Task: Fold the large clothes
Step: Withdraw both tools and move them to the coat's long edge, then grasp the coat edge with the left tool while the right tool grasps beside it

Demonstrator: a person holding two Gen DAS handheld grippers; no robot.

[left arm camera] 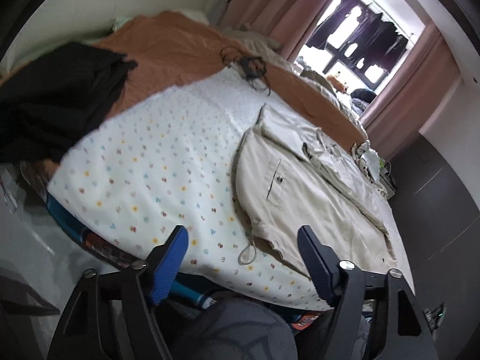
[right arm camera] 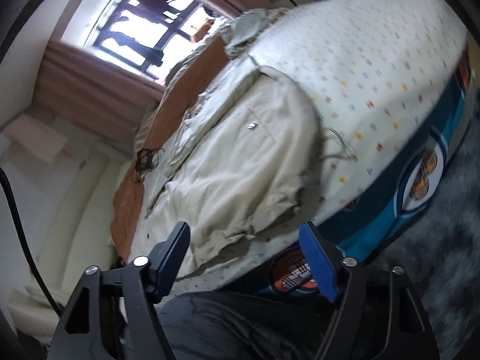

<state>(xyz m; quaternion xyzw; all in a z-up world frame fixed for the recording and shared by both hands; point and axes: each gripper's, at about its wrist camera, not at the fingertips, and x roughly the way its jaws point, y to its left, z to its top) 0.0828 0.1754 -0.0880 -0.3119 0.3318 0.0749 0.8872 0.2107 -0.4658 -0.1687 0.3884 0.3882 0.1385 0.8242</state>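
Observation:
A large cream jacket [left arm camera: 303, 186] lies spread on the flower-print bed sheet [left arm camera: 156, 162], its hem and a drawstring loop [left arm camera: 247, 253] near the bed's front edge. My left gripper [left arm camera: 243, 240] hangs open just in front of that hem corner, nothing between its fingers. In the right wrist view the same jacket [right arm camera: 240, 162] fills the middle of the bed, and my right gripper [right arm camera: 244, 237] stands open over its near hem, pads not touching cloth.
A dark garment [left arm camera: 60, 102] is heaped at the bed's left side on an orange blanket [left arm camera: 180, 51]. A black tangle of cable [left arm camera: 252, 67] lies further back. Pink curtains [left arm camera: 420, 96] frame a window. A person's grey trouser leg [right arm camera: 240, 324] is below the grippers.

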